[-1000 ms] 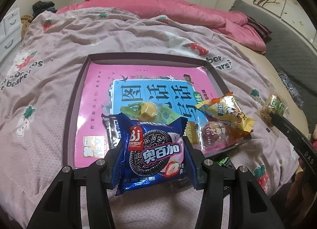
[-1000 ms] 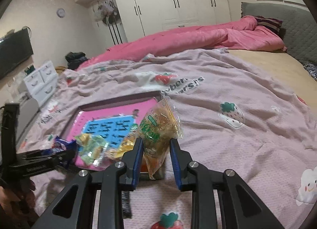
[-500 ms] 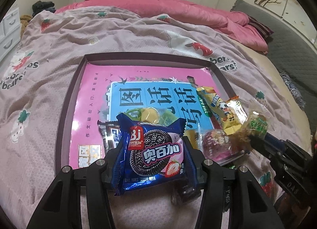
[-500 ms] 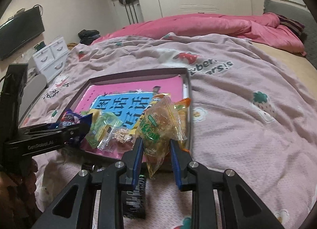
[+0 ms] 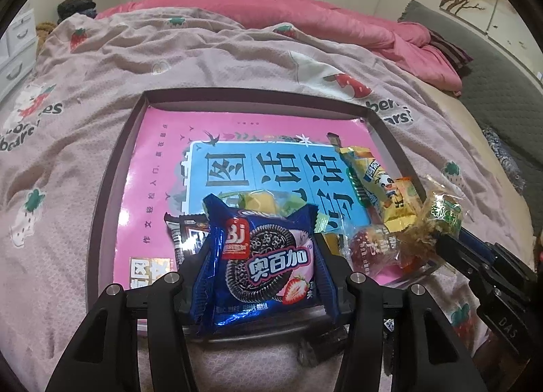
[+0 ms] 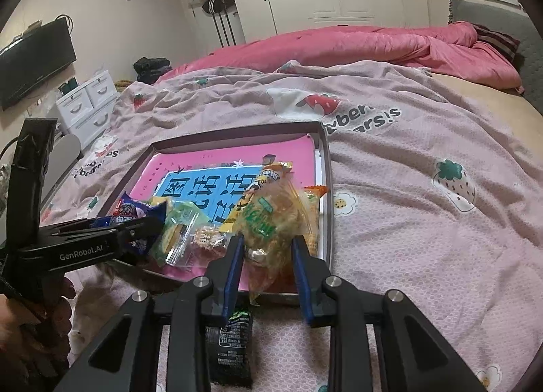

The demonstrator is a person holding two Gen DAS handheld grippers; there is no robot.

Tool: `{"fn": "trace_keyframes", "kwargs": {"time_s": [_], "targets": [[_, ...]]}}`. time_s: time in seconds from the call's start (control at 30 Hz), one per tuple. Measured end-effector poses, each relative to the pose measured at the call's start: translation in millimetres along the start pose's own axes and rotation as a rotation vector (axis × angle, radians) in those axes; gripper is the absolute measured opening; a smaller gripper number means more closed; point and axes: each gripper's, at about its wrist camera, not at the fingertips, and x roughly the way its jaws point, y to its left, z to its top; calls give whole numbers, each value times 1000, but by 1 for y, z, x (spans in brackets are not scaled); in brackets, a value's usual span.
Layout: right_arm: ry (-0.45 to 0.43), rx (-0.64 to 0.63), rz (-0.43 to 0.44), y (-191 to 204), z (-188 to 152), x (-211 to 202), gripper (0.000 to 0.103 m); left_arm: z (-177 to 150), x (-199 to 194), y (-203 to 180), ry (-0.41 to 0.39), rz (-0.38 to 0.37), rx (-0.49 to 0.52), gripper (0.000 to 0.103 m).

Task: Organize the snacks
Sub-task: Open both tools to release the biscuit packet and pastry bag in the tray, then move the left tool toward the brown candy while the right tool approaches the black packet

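The blue foil packet of chocolate sandwich biscuits is shown clamped between the fingers of the left gripper, held upright above the near edge of the shallow dark-rimmed rectangular tray that is lined with a pink and blue printed sheet. The clear plastic bag of golden-brown snack with a green label is seen between the blue-padded fingers of the right gripper; in the right wrist view the jaws are now set wider than half a second ago, so that the bag appears loosely bracketed, not pinched, and whether the pads still bear on it cannot be told. Over the last second both grippers have been brought forward from the pink strawberry-print bedspread to the tray, the bag passing from outside the rim to a position just inside its near right corner. Just ahead of the left gripper lie a green and yellow wrapped sweet and a dark striped wrapper; to its right are found a yellow packet with a cartoon figure and a clear red-tinted packet. A black sachet lies on the bedspread beneath the right gripper, outside the tray. The change is judged to mark the release of the bag into the tray, with the biscuit packet and the black sachet yet to be deposited.
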Motion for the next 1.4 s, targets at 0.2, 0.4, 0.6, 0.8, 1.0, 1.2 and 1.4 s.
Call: {"fn": "trace_keyframes", "kwargs": {"time_s": [0.2,0.4,0.6,0.8,1.0,1.2,1.4], "targets": [[-3,21,-4,-4,1,-2,32,1,1,3,-4,-2,-15,56],[-9,25,0,-4,2,-4,34,2,1,4,-10,34,1,59],[-29,46,3,-8,3,-9,40,3,-4,4,-16,39,-1,64],[-42,74,4,-13,5,-13,51,7,-16,6,-48,37,-10,69],[-75,95,-3,-17,7,-21,56,11,-29,8,-72,36,-19,75],[-118,109,1,-20,10,-34,57,12,-43,7,-90,24,-20,77],[-138,126,19,-21,9,-47,61,7,-58,-2,-100,9,21,77]]}}
